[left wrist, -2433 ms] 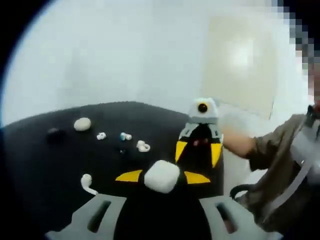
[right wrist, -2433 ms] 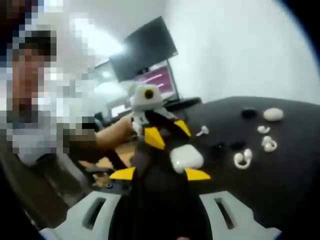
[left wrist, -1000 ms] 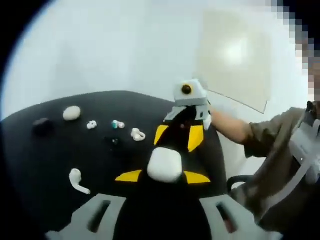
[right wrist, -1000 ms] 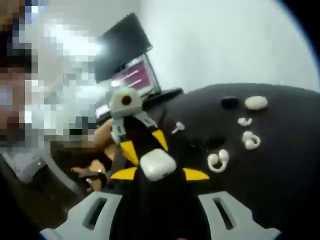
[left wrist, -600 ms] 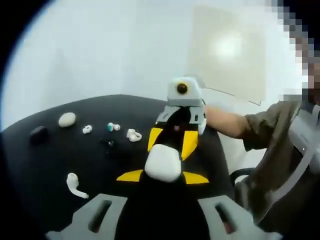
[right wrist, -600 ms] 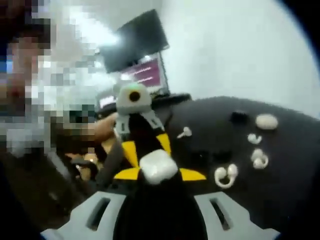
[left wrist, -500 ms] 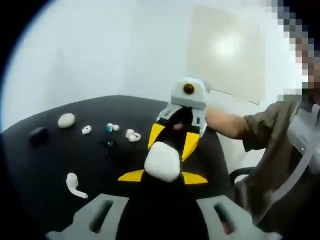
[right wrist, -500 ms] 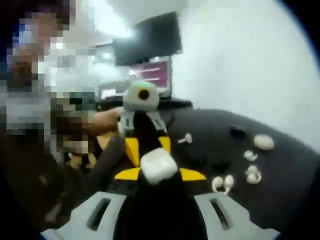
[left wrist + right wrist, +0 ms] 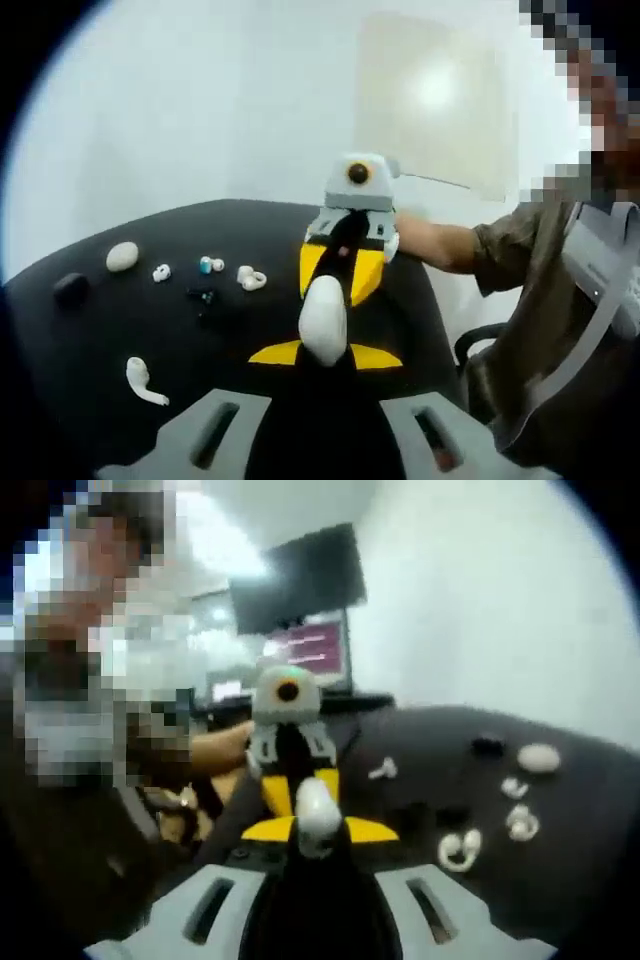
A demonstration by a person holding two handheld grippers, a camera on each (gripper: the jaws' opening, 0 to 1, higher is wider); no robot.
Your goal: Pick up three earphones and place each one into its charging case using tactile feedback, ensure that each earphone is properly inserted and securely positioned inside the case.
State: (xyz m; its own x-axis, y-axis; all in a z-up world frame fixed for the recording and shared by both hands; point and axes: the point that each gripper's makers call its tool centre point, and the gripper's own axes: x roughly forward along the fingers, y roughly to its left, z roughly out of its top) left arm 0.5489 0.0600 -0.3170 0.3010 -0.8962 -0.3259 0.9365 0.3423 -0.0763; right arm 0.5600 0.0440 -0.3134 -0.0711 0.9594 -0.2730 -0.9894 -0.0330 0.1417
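Note:
A white charging case [image 9: 323, 320] hangs above the black table [image 9: 90, 335], turned edge-on to the left gripper view. My left gripper [image 9: 325, 355] is shut on its near end. My right gripper [image 9: 340, 275] faces it from behind, its yellow tips closed against the case's far end. In the right gripper view the case [image 9: 315, 815] sits between my right gripper's tips [image 9: 318, 830], with the left gripper [image 9: 293, 780] beyond it. A white stem earphone [image 9: 142, 380] lies on the table to the left. A white hook earphone [image 9: 251, 279] lies farther back.
An oval white case [image 9: 122, 256], a black case [image 9: 70, 288], a small white earbud [image 9: 161, 272] and a teal-and-white one [image 9: 210, 265] lie at the table's back left. A person's sleeve [image 9: 510, 250] is at the right. Monitors [image 9: 300, 580] stand behind the table.
The two grippers have come together on the case. The case has turned from broadside to edge-on. Both views have shifted with the hands; the things on the table stayed put.

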